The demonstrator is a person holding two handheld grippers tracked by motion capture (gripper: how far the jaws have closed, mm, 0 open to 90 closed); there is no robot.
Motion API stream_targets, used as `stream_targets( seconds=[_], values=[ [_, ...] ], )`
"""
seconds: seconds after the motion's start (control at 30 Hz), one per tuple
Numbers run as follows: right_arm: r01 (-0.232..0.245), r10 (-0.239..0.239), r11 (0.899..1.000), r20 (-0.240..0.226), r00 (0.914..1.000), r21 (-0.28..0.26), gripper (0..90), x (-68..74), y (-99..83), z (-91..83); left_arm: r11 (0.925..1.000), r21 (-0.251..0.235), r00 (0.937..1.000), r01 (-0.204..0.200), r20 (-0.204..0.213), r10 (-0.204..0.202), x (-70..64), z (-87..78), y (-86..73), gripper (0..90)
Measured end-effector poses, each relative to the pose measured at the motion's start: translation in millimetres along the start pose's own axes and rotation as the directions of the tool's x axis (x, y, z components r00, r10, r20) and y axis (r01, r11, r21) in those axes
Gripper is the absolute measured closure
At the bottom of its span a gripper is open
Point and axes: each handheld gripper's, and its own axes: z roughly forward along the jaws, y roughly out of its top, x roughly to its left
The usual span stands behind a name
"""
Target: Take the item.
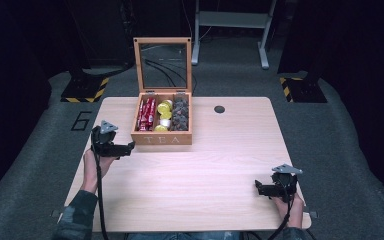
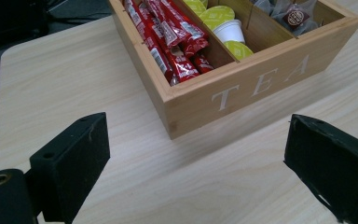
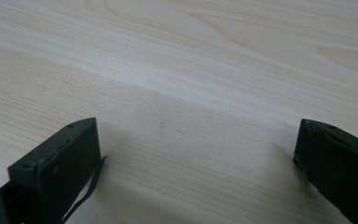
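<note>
A wooden tea box (image 1: 161, 138) marked TEA stands open at the table's far middle, its glass lid (image 1: 162, 65) upright. Its three compartments hold red stick packets (image 1: 146, 114), yellow-lidded capsules (image 1: 164, 114) and grey tea bags (image 1: 180, 114). My left gripper (image 1: 130, 147) is open just left of the box's front corner. In the left gripper view the box (image 2: 242, 88) lies close ahead, with red packets (image 2: 170, 39) and capsules (image 2: 223, 25) inside, between the wide-apart jaws of the left gripper (image 2: 205, 158). My right gripper (image 1: 258, 188) is open near the front right edge, low over bare wood (image 3: 191, 107).
The light wood table (image 1: 195, 170) has a round cable hole (image 1: 219, 109) at the far right of the box. Dark floor, hazard-striped stand bases (image 1: 86, 90) and a white frame (image 1: 230, 30) lie beyond the table.
</note>
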Motion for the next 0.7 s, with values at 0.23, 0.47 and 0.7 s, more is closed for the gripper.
stream_targets(
  seconds=[0.23, 0.47, 0.7],
  values=[
    [-0.001, 0.001, 1.000, -0.001, 1.0000, 0.001, 0.0, 0.0, 0.0, 0.0, 0.9999, -0.011, 1.0000, -0.001, 0.009, 0.001, -0.8, 10.1, 13.6, 7.2],
    [0.001, -0.001, 1.000, -0.002, 1.0000, 0.001, 0.0, -0.2, 0.1, 0.0, 1.0000, 0.005, 0.9998, -0.004, 0.021, 0.003, 1.5, 24.9, 25.5, 7.6],
    [0.001, -0.001, 1.000, -0.002, 1.0000, 0.001, 0.0, -0.2, 0.1, 0.0, 0.9999, 0.013, 0.9998, 0.005, 0.019, -0.005, 2.9, 37.4, 37.0, 7.9]
  ],
)
